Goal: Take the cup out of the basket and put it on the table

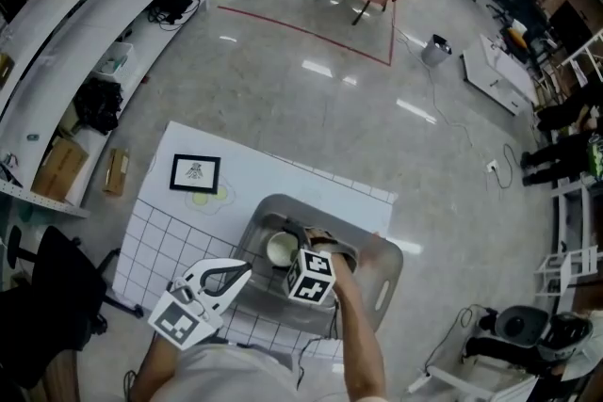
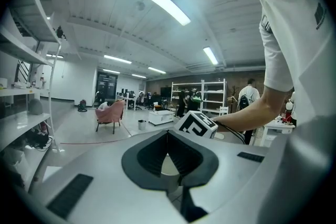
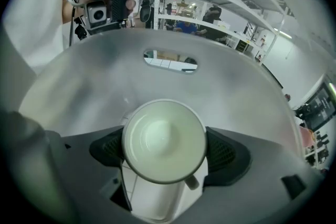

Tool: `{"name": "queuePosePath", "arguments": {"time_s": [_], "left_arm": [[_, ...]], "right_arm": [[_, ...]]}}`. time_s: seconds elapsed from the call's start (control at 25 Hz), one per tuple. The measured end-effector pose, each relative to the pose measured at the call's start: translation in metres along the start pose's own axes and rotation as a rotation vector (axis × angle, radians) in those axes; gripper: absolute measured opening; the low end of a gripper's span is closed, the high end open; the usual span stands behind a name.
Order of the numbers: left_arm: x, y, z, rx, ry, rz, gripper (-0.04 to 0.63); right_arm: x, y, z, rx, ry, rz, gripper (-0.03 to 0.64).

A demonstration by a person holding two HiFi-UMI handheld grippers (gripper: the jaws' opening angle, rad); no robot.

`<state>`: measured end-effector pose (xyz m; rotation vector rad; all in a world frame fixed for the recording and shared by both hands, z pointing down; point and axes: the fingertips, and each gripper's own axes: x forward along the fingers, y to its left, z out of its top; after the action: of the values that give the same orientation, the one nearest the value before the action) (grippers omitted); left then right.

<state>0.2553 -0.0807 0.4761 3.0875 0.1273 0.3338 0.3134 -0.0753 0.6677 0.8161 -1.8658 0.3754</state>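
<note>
The white cup (image 3: pixel 164 141) is inside the grey basket (image 3: pixel 239 94), mouth up toward the camera, its small handle pointing to about 5 o'clock in the right gripper view. The right tongs (image 3: pixel 164 150) are closed on it, one dark pad at 9 o'clock and one at 3 o'clock of its body. This grip across the round wall probably leaves the handle free and keeps the cup level for lifting. Whether it has left the basket floor I cannot tell.

In the head view the cup sits toward the basket's 10 o'clock part. The left tongs (image 1: pixel 240 273), closed and empty, hang at the cup's 8 o'clock, over the gridded surface (image 1: pixel 174 231), apparently kept out of the way.
</note>
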Motion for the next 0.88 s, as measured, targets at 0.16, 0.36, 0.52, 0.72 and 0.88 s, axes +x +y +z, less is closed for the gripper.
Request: {"name": "queuePosePath", "arguments": {"time_s": [0.16, 0.36, 0.52, 0.72, 0.88], "left_arm": [[-0.001, -0.005, 0.003, 0.017, -0.001, -0.018, 0.011], [-0.01, -0.009, 0.008, 0.021, -0.028, -0.02, 0.011], [-0.019, -0.008, 0.012, 0.034, -0.046, -0.01, 0.011], [-0.034, -0.008, 0.016, 0.02, -0.068, 0.018, 0.011], [-0.049, -0.004, 0.018, 0.012, -0.088, 0.048, 0.011]], "right_arm": [[-0.03, 0.001, 0.01, -0.024, -0.019, -0.024, 0.431], [-0.062, 0.004, 0.024, -0.058, -0.01, -0.038, 0.431], [-0.083, 0.003, 0.041, -0.087, -0.02, -0.053, 0.431], [-0.108, 0.004, 0.063, -0.125, -0.03, -0.075, 0.431], [-0.121, 0.005, 0.079, -0.154, -0.033, -0.095, 0.431]]}}
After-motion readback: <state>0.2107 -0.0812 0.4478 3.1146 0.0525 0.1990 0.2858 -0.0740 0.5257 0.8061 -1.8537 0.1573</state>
